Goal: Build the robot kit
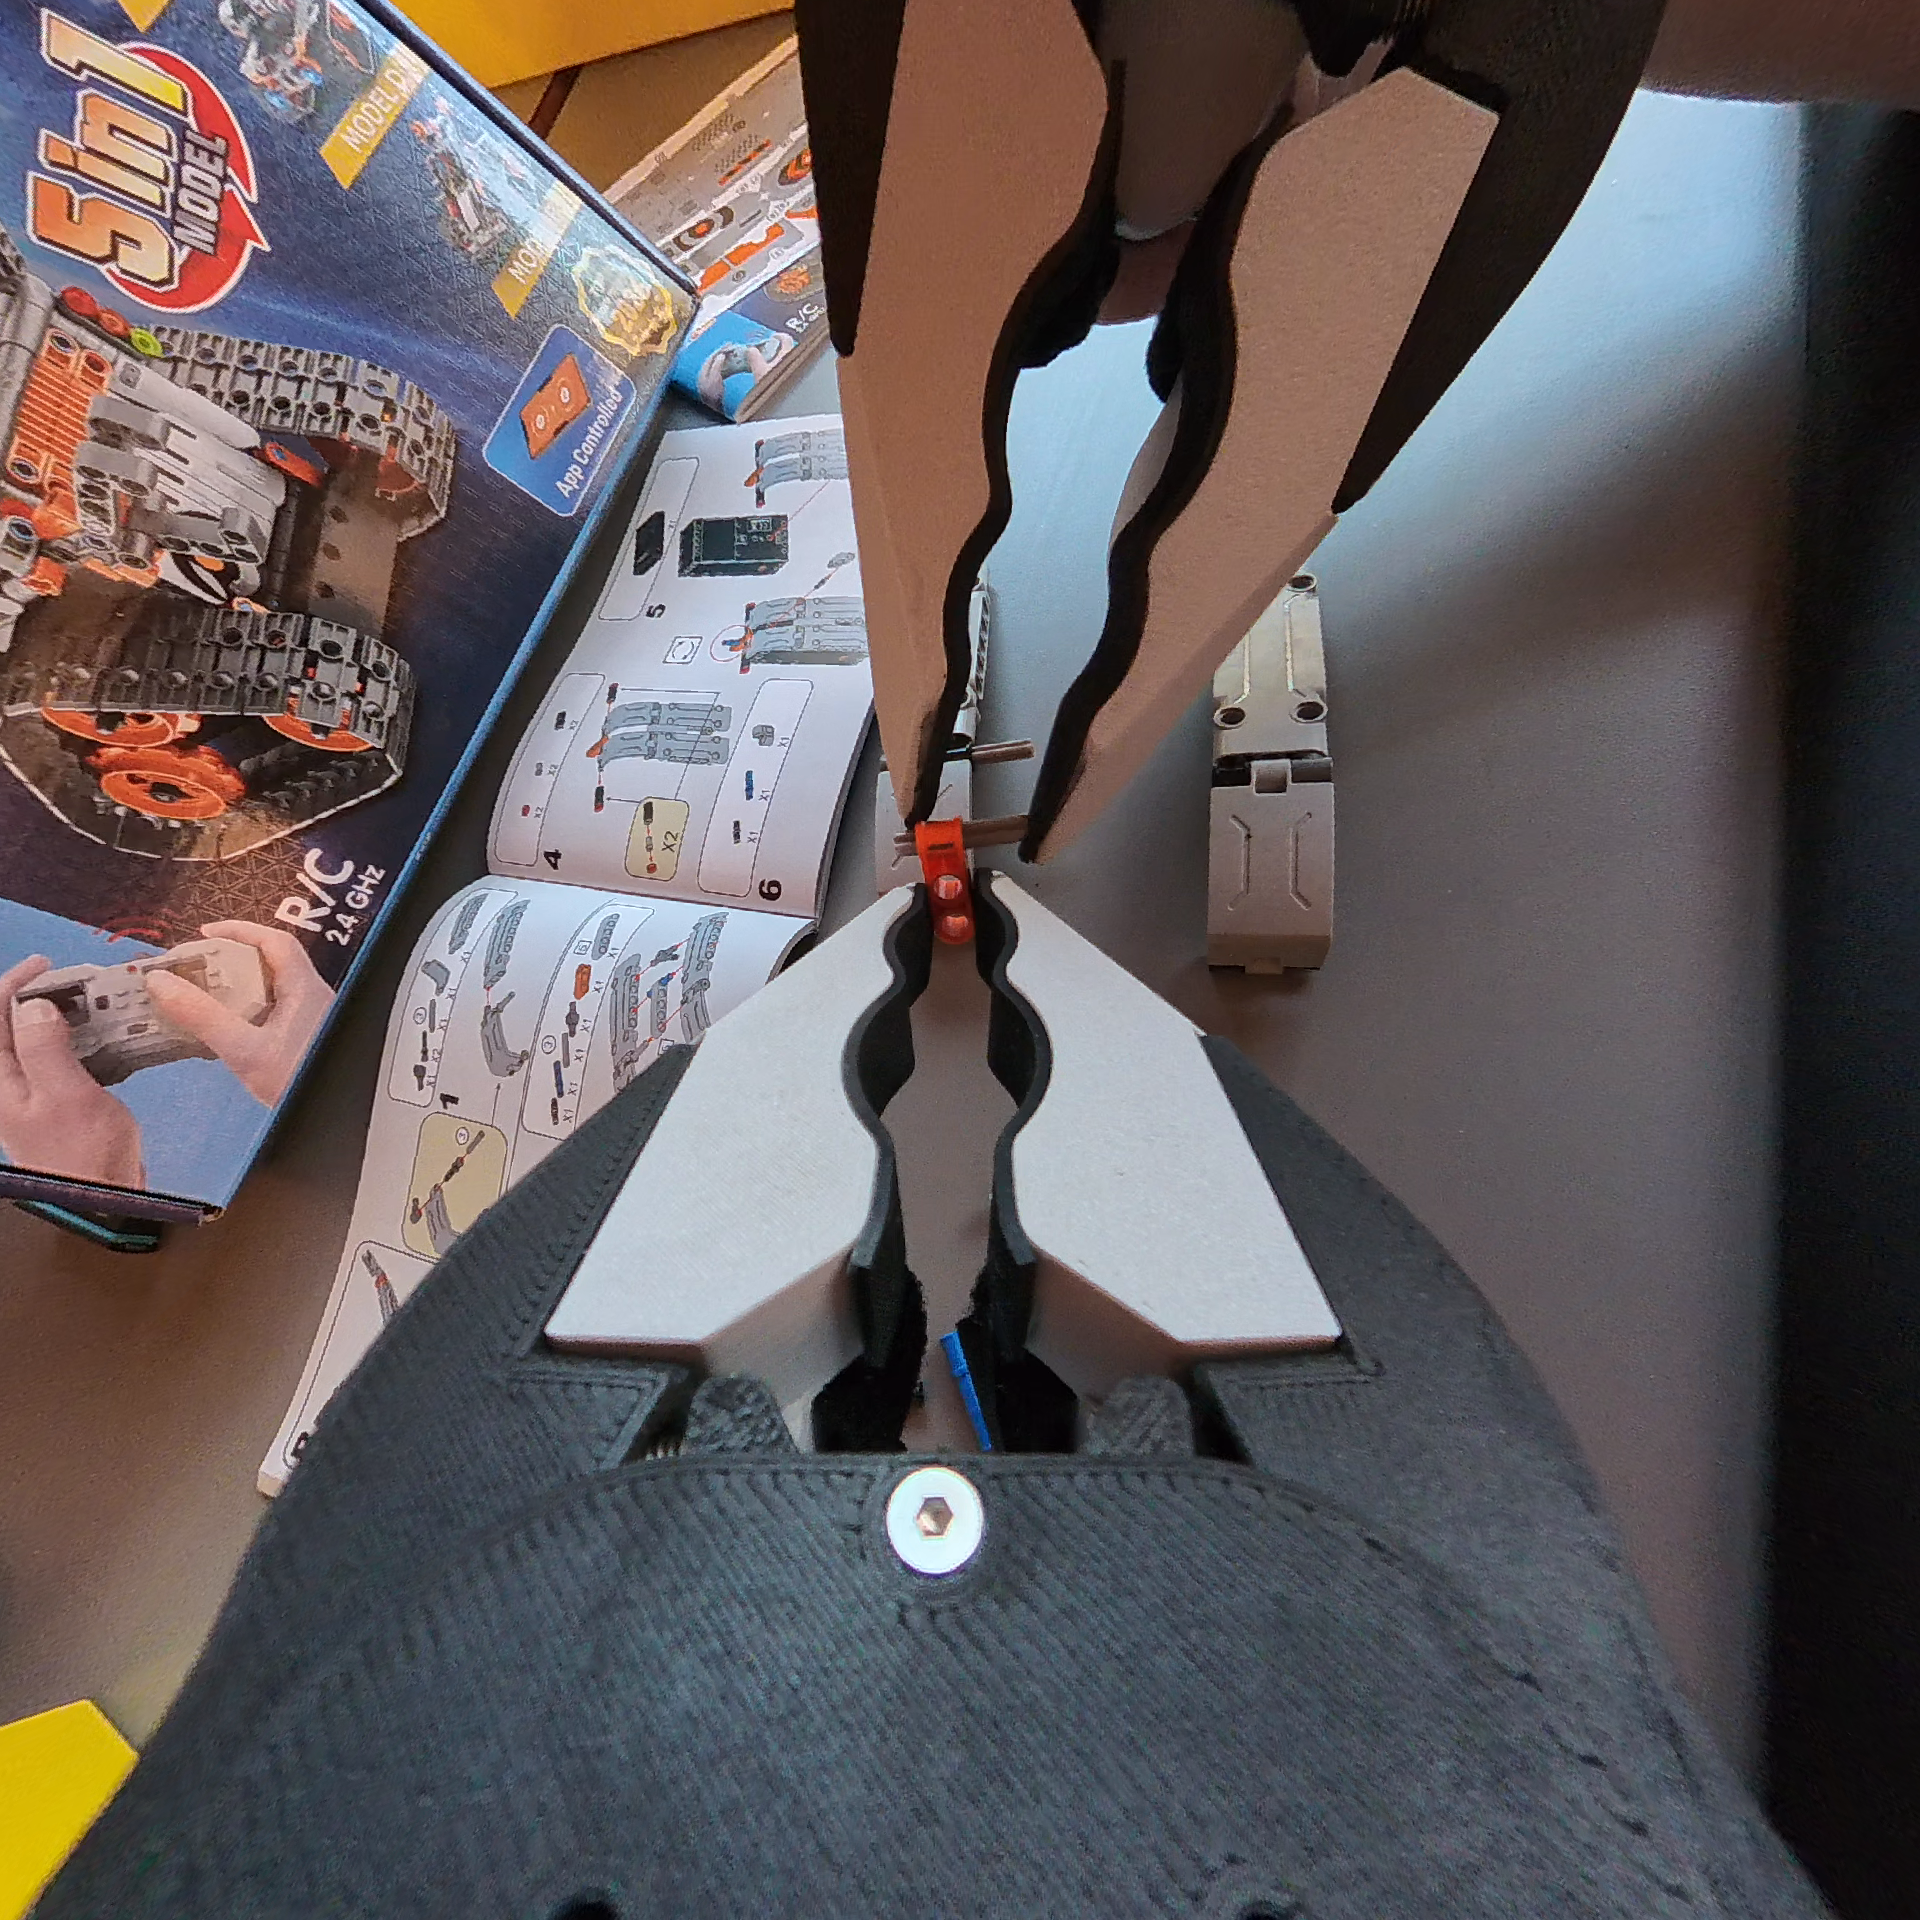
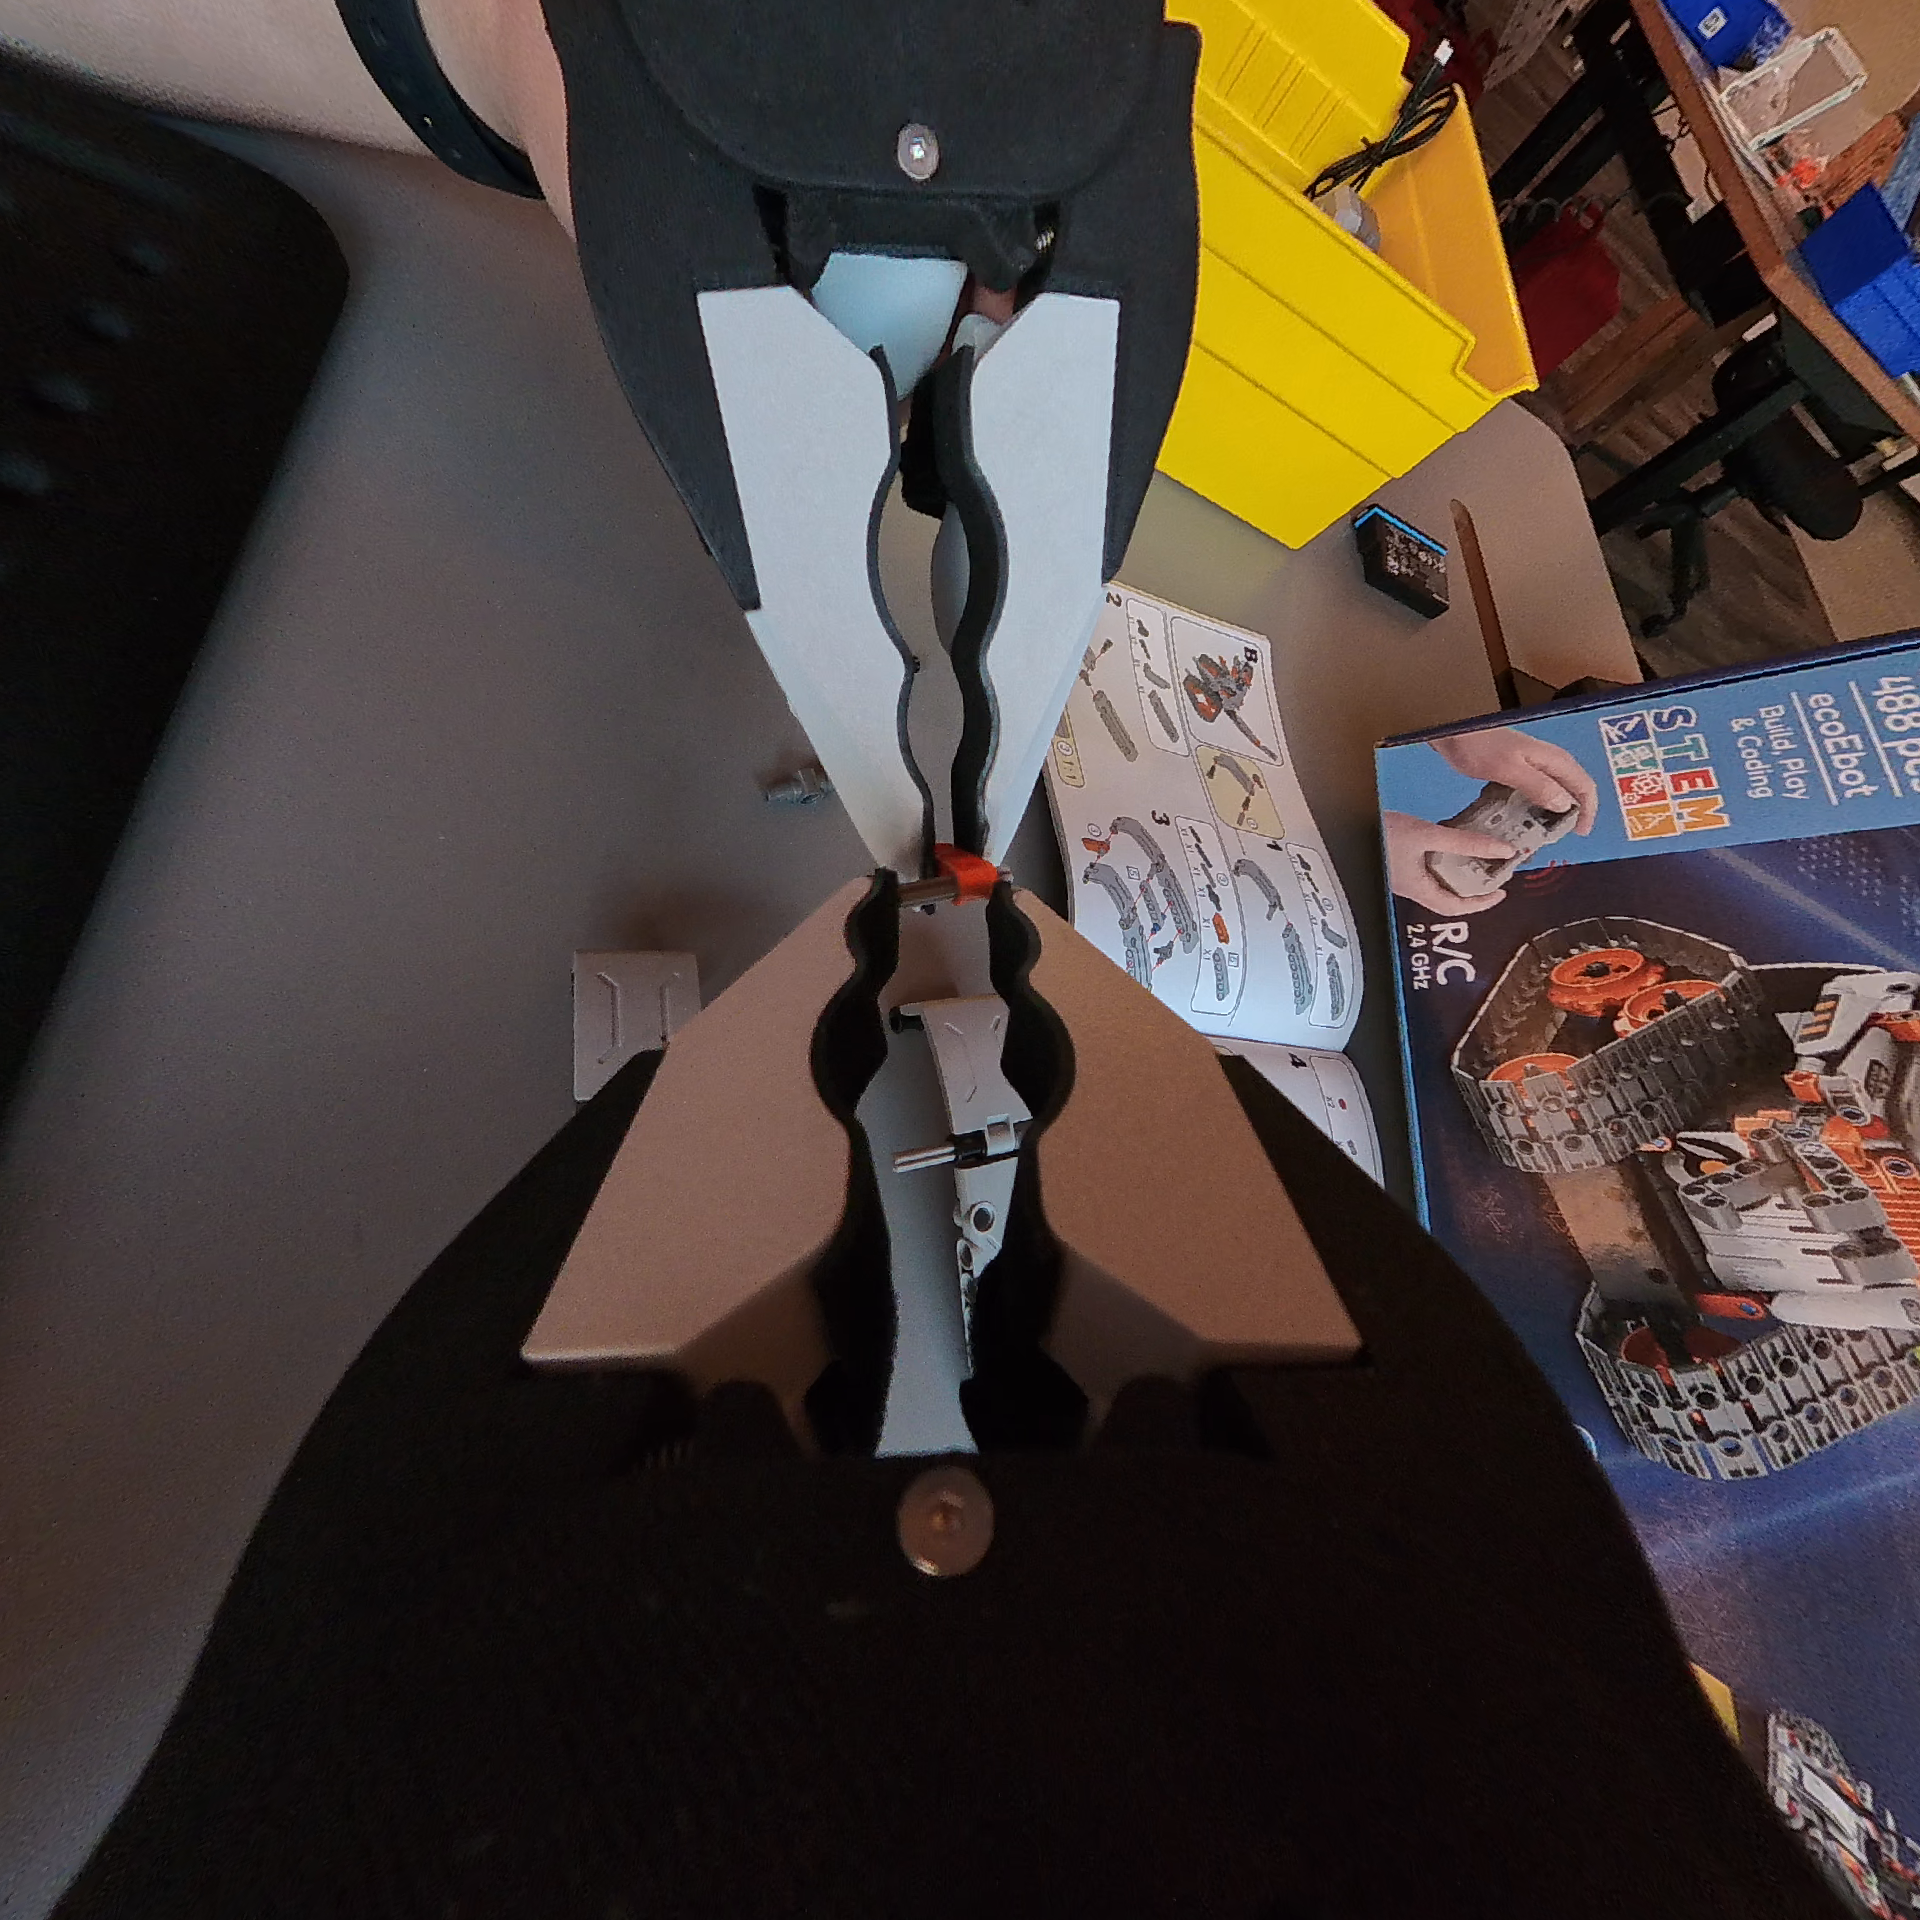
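1. Grey tabletop (image 1: 1507,727) carries a toy kit box (image 1: 260,520), an open instruction booklet (image 1: 675,727) and grey building parts (image 1: 1270,831).
2. Left tool (image 1: 951,899) pinches the orange connector (image 1: 948,883); right tool (image 2: 943,891) clamps the grey axle (image 2: 925,891) through it.
3. The axle could slip out if either grip loosens.

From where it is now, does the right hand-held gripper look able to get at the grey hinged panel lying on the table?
Probably not as things stand: the right hand-held gripper is shut on the grey axle, joined to the orange connector. The grey hinged panel lies unobstructed beside it.
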